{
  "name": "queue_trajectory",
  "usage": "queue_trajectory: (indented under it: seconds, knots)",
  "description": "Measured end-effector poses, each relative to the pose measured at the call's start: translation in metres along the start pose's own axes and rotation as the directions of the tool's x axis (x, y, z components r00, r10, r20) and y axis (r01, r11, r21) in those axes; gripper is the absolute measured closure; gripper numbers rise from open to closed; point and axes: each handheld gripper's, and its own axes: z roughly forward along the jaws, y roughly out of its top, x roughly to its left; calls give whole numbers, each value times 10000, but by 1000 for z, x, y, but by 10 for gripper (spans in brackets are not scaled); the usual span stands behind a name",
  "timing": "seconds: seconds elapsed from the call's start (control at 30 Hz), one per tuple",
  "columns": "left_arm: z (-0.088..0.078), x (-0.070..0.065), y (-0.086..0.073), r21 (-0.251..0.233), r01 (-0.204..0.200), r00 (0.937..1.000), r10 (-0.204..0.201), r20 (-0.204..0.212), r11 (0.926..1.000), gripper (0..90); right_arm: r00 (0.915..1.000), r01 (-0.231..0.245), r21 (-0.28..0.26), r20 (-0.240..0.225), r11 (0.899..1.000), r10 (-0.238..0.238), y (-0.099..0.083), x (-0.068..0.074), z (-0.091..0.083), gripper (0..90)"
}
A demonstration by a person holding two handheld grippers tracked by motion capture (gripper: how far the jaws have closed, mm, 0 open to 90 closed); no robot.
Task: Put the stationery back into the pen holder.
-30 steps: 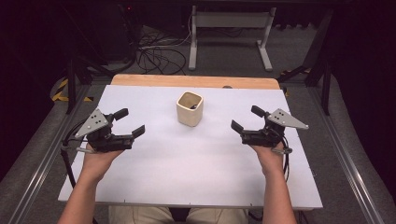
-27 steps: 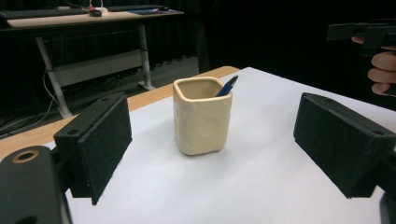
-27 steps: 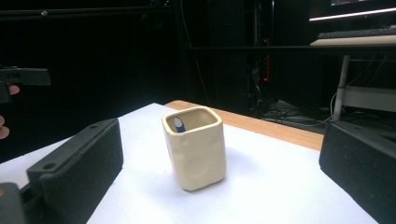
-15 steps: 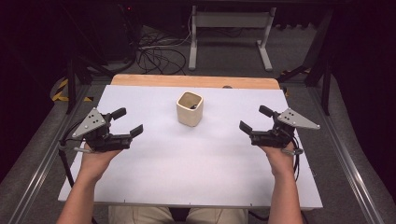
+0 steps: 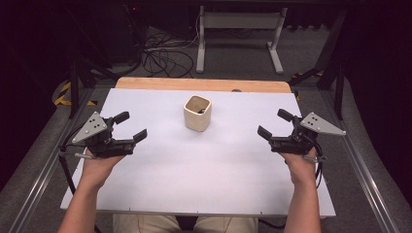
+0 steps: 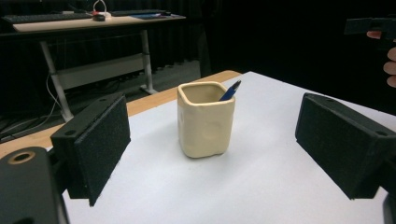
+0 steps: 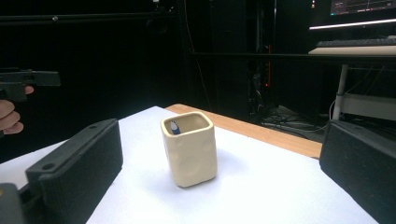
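Note:
A cream square cup [image 5: 197, 112] stands upright on the white table [image 5: 194, 170], toward its far middle. A blue pen [image 6: 230, 90] leans inside the cup [image 6: 206, 119], its tip above the rim; the right gripper view shows that tip [image 7: 174, 126] within the cup [image 7: 189, 148]. My left gripper [image 5: 130, 125] hovers left of the cup, open and empty. Over on the other side of the cup, my right gripper [image 5: 275, 124] is open too, with nothing in it. Both point inward at the cup from a distance.
A wooden strip [image 5: 204, 84] runs along the table's far edge. Behind it are a metal desk frame [image 5: 238, 34] and loose cables [image 5: 160, 56] on the floor. Metal rails [image 5: 369, 179] flank the table.
My right gripper has drifted outward to the right, away from the cup. The left gripper has shifted slightly left and nearer. The cup has stayed put.

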Motion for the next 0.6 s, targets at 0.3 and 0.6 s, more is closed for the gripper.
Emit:
queue_trajectory:
  seconds: [0.3,0.6]
  knots:
    - [-4,1,2,-107,-37,10000,38,71,9999,99,9999,76,16,-109,10000,-76,2,-1,-5,0]
    - [-4,2,2,-104,-46,10000,47,88,9999,90,9998,100,96,-190,9999,-99,2,-1,-5,0]
